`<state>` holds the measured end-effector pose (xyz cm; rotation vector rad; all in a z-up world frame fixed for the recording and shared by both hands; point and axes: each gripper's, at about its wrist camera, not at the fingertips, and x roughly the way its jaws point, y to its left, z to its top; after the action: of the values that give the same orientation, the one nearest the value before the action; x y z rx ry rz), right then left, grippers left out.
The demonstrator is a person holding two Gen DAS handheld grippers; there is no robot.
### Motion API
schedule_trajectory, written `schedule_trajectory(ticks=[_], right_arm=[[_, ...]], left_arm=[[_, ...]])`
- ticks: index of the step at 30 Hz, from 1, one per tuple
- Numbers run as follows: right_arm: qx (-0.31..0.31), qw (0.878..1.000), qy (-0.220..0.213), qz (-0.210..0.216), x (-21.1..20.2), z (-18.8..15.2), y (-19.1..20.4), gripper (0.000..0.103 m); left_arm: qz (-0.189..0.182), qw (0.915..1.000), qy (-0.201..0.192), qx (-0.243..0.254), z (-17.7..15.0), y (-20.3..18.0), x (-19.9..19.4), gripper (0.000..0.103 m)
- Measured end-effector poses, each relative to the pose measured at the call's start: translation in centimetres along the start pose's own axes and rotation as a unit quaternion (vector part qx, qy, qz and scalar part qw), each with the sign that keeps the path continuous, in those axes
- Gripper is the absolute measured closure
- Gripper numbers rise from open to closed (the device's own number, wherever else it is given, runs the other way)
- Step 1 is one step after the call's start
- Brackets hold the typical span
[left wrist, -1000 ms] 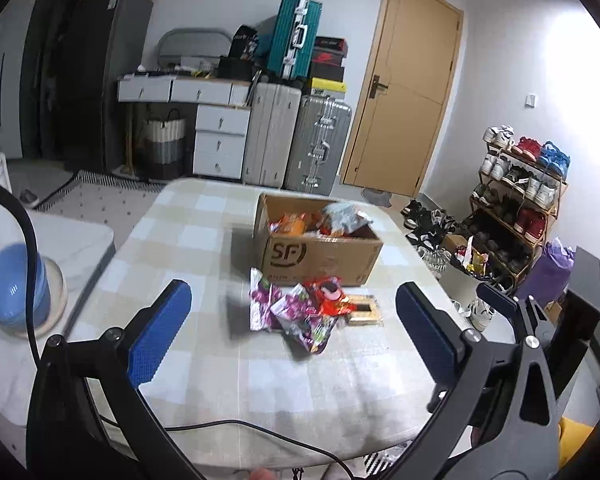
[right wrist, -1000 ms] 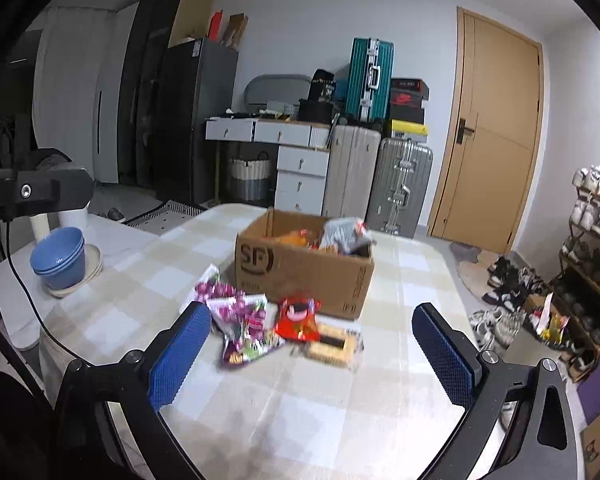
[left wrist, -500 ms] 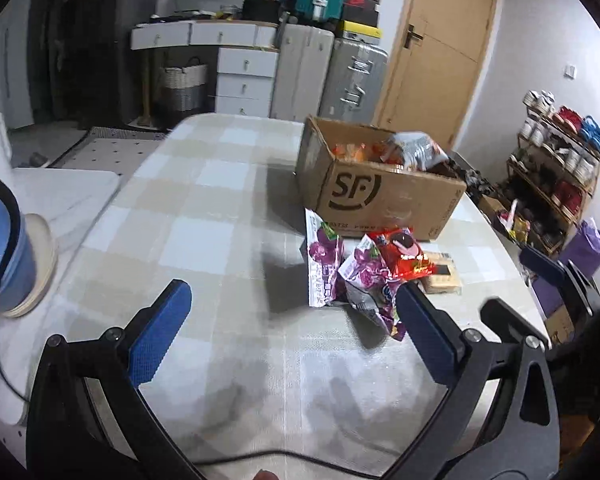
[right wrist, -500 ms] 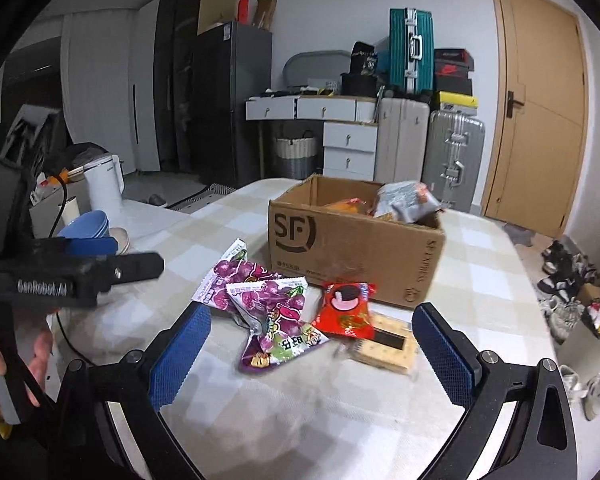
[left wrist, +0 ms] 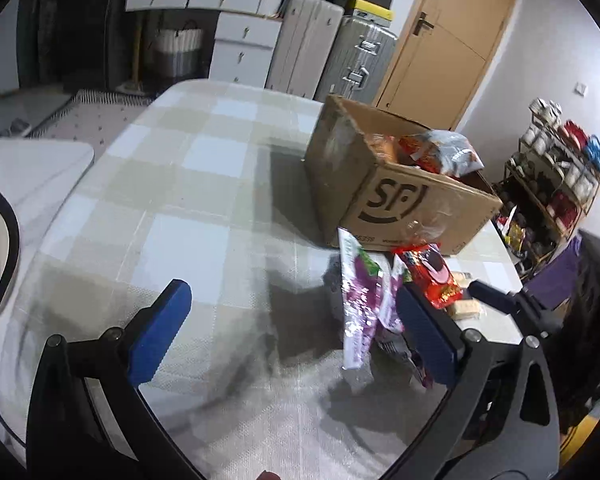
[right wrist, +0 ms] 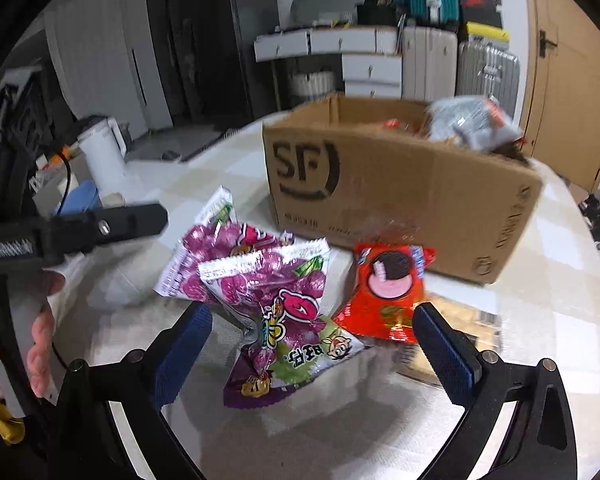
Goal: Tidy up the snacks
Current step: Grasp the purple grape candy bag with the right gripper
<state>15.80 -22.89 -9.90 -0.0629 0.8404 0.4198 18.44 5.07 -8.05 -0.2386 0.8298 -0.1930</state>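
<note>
While both hand-held grippers hover above the checked beige-and-white tablecloth [left wrist: 188,184], each stands with its blue-padded fingers spread wide and nothing between them: the left gripper [left wrist: 288,332] over bare cloth, the right gripper [right wrist: 312,354] low over the loose snacks. A brown cardboard box printed with "SF" [right wrist: 400,196] sits on the table beyond them, already holding a grey-and-red crinkled bag [right wrist: 472,124] that pokes above its rim; what else lies inside is mostly hidden by the box wall, only orange and red scraps showing. Just in front of the box lie two purple grape-candy packets [right wrist: 260,280], overlapping one another, with a red cookie packet showing a dark sandwich biscuit [right wrist: 388,292] beside them. A flat tan wrapped biscuit pack [right wrist: 464,320] lies just to the right of the red one, partly covered by the right gripper's finger and blurred, so its label cannot be read. In the left wrist view the purple packets [left wrist: 360,304] appear edge-on and smeared by motion, and the left gripper's right finger hides their lower part. At the left edge of the right wrist view a person's hand [right wrist: 40,344] grips the black body of the other tool, cut off by the frame.
</note>
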Motion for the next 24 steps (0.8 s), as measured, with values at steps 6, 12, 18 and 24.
schedule_trajectory(ticks=[6,12,18,24], right_arm=[[-0.007,0.999,0.037,-0.005,3.4,1.0,0.5,0.001],[-0.018,0.998,0.054,-0.017,5.6,1.8,1.0,0.017],[-0.029,0.998,0.058,0.001,6.0,1.7,1.4,0.044],[-0.027,0.998,0.053,0.016,5.8,1.1,1.4,0.049]], left_arm=[[-0.022,0.9981,0.026,-0.051,0.6,2.0,2.1,0.001],[-0.028,0.998,0.04,-0.041,0.7,1.7,3.9,0.001],[-0.04,0.996,0.059,-0.054,0.2,1.6,5.2,0.001],[-0.032,0.9966,0.062,-0.043,-0.3,0.7,5.6,0.001]])
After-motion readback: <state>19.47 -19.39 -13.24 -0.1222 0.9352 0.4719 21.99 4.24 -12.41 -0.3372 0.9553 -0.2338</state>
